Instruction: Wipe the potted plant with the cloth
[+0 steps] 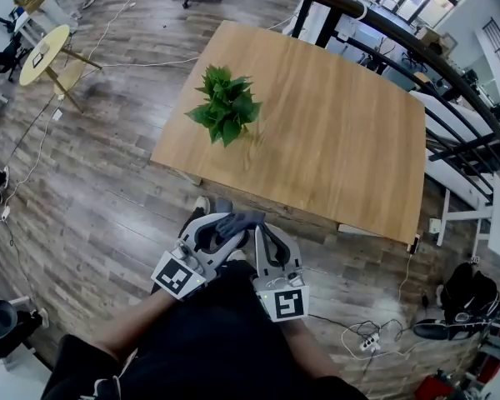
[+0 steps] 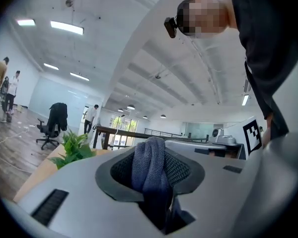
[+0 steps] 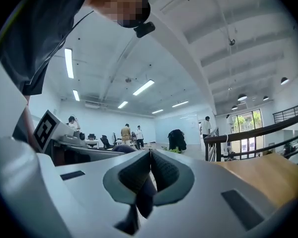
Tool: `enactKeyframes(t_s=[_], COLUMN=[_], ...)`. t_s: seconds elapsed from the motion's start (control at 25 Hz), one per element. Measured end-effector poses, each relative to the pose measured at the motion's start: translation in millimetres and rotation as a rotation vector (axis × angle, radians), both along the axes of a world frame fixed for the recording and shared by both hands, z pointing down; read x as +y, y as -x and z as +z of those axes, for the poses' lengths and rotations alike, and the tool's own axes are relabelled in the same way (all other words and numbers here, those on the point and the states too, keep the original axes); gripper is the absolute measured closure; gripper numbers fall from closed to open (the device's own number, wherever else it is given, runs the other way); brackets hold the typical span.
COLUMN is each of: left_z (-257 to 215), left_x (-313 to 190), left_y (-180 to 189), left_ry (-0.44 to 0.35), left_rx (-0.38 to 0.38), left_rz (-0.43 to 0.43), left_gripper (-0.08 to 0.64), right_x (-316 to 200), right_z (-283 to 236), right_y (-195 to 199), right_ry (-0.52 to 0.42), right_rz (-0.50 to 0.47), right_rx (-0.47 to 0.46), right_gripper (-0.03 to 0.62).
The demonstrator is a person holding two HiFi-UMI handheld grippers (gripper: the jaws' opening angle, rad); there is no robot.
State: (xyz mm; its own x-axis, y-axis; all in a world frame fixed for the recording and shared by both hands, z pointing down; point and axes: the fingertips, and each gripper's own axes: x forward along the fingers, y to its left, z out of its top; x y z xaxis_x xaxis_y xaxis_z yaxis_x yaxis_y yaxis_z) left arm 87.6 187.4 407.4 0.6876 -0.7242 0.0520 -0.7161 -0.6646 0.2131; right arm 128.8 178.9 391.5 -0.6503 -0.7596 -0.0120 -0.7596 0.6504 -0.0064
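Top: black (image 1: 225, 332), loose, with short dark sleeves (image 1: 82, 363).
Head camera: small black unit (image 2: 170, 27) on a thin dark cable.
Left gripper: light grey moulded shell (image 1: 225, 227) with dark rectangular slots (image 2: 49, 207).
Right gripper: same grey shell (image 1: 260, 227).
Pads: dark grey, mesh-textured (image 2: 181, 170).
Marker cubes: white faces with black square codes, one on the left (image 1: 174, 277), one on the right (image 1: 288, 303).
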Motion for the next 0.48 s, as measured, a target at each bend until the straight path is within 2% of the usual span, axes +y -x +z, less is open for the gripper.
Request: enactKeyframes(t_s=[0.08, 0.16, 0.28, 0.4, 0.48], left_z=[-3.6, -2.3, 1.6, -9.9, -11.3], left_x=[6.8, 10.5, 8.8, 6.9, 10.6], left_y=[-1.4, -3.4, -5.5, 0.5, 5.5], left_ry=[-0.029, -0.042, -0.026, -0.051, -0.051], left_rx=[-0.022, -0.043, -0.054, -0.013, -0.018], left_rz=[-0.011, -0.016, -0.038, -0.065, -0.073], left_gripper=[0.422, 0.422, 0.422, 0.422, 0.422], right_x=[2.7, 5.6, 7.5, 8.7, 10.8], right_z=[-4.3, -12.1, -21.9, -27.3, -25.7], right_y=[-7.2, -10.4, -12.9, -12.2, -11.4], right_ry=[-0.004, -0.053, -0.111, -0.105, -0.089], right_rz=[0.019, 0.03, 0.039, 0.055, 0.058], right_rx=[-0.017, 0.002, 0.028, 0.002, 0.003], right_gripper=[0.574, 0.574, 0.574, 0.574, 0.574])
